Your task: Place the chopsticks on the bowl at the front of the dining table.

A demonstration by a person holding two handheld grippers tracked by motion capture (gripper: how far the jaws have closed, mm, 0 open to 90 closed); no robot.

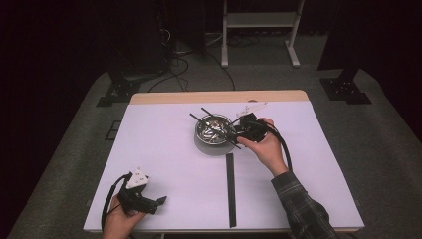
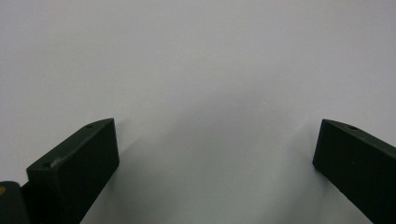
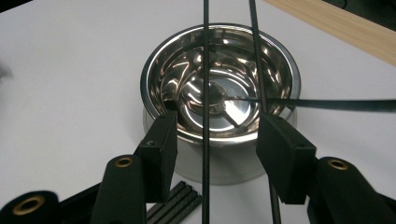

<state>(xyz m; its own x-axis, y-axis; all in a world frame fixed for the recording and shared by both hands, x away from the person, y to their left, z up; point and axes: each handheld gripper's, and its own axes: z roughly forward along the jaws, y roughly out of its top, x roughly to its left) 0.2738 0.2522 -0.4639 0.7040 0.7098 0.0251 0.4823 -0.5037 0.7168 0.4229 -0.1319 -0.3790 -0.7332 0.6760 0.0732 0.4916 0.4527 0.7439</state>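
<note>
A shiny steel bowl [image 1: 213, 130] stands on the white table [image 1: 164, 149] past its middle. Thin black rods [image 1: 204, 111] lie across its rim. In the right gripper view one rod [image 3: 205, 70] runs straight between my jaws without touching either pad. A second rod [image 3: 256, 46] passes by the right jaw, and a third [image 3: 336, 103] reaches in from the right. My right gripper [image 1: 234, 132] [image 3: 217, 140] is open at the bowl's right rim. My left gripper [image 1: 160, 200] [image 2: 215, 149] rests open and empty over bare table at the front left.
A bundle of long black rods [image 1: 230, 189] [image 3: 180, 203] lies on the table, running from the bowl toward the front edge. A wooden strip [image 1: 219, 97] borders the far edge. Beyond it, cables and a white stand [image 1: 259, 20] are on the floor.
</note>
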